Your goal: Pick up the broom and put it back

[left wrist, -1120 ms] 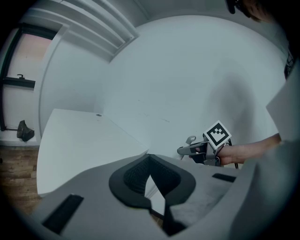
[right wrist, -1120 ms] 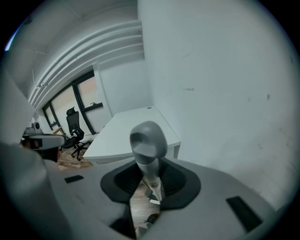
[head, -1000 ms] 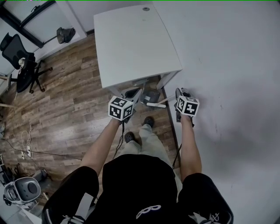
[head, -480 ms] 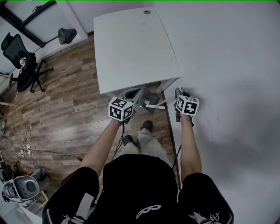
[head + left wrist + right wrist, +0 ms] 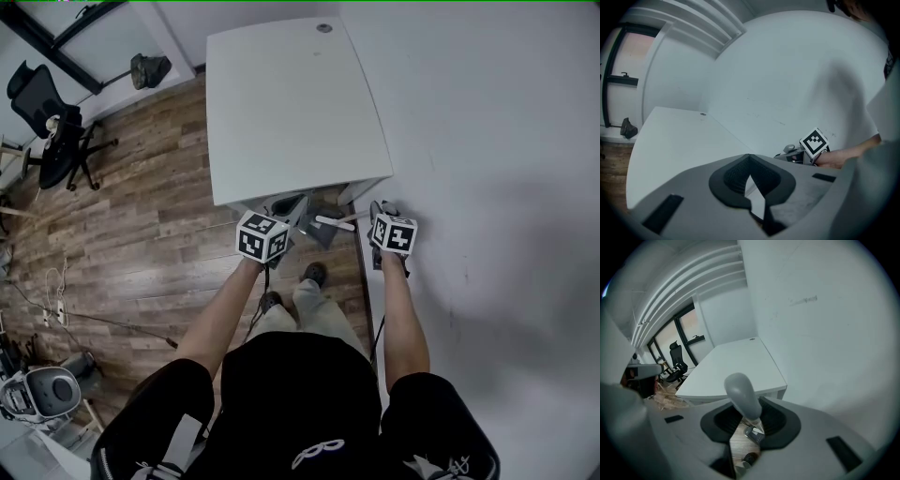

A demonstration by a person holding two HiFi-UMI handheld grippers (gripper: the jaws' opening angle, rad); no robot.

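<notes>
White desk (image 5: 291,103) on wood floor (image 5: 141,234); right claw (image 5: 749,405) grips the broom (image 5: 740,389), left claw (image 5: 749,157) closed.

A white table (image 5: 291,103) stands against a white wall (image 5: 487,141) on wood-plank floor (image 5: 141,244), a black office chair (image 5: 47,122) well apart

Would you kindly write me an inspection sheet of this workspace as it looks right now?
Surface: white table, small round fitting near its far edge.
Job's things: broom handle, grey rounded end sticking up in the right tool; its head not made out.
Clutter: dark bag-like object by the far wall; round grey appliance on the wooden floor.
Grippers: right tool shut on the broom handle; left tool jaws together, nothing held.
Cables: power strip with loose cables on that floor.
Surroundings: office chair, white wall.
</notes>
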